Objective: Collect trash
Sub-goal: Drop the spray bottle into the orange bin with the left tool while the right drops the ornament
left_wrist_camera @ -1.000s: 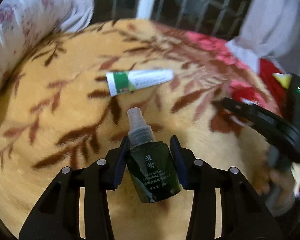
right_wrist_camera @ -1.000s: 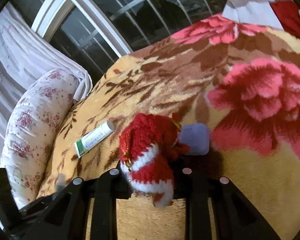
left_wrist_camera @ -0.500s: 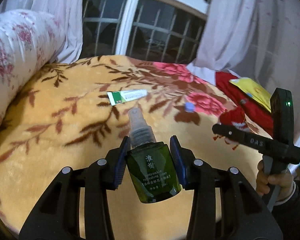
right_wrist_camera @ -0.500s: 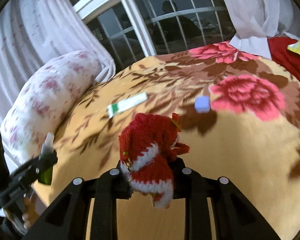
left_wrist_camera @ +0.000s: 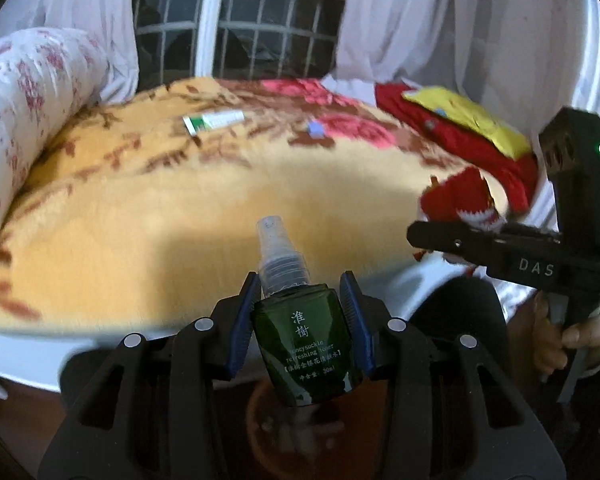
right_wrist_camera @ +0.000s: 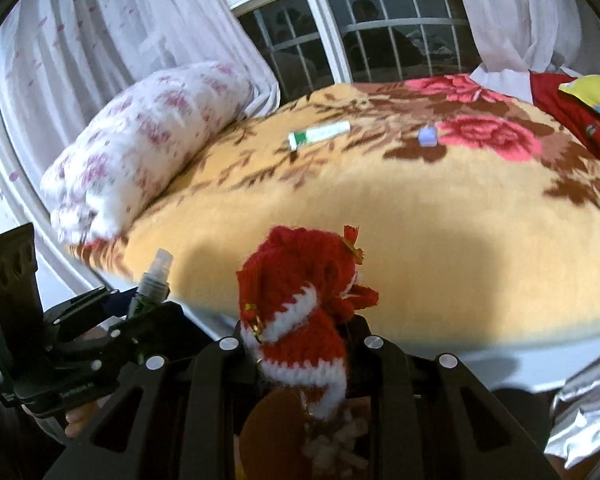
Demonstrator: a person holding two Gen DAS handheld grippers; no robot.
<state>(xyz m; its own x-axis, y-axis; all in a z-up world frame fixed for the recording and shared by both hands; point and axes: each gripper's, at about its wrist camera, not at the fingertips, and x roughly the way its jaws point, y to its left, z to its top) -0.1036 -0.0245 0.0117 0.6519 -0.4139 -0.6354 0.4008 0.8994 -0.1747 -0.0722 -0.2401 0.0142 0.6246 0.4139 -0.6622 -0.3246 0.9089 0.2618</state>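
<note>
Trash is what we are gathering, and it sits in two places: part in our grippers, part on the bed (right_wrist_camera: 440,240). Going from large to small, the bed fills both views, spread with a yellow flowered blanket (left_wrist_camera: 180,220), a rolled floral quilt (right_wrist_camera: 148,140) along its left side and a red cloth (left_wrist_camera: 460,136) with a yellow item on top at its right. A barred window (left_wrist_camera: 236,32) with white curtains stands behind.

Both grippers hang near the bed's near edge, over darker floor. Our right gripper (right_wrist_camera: 300,336) has its fingers closed tight on a red-and-white knitted piece (right_wrist_camera: 296,304), which bulges up above them. Our left gripper (left_wrist_camera: 300,320) has its fingers clamped on the sides of a small green spray bottle (left_wrist_camera: 304,344), nozzle pointing forward.

On the blanket, well apart from both grippers, lie a green-and-white tube (right_wrist_camera: 318,135) and, near it to the right, a small lilac cube (right_wrist_camera: 427,136); neither is touched.

We judge the job roughly half done: two items lifted, two left on the bed. No bin shows clearly in either view, though a round brownish shape below the fingers may be one; we cannot tell. Both loads want dropping off before we go for the tube and cube.
</note>
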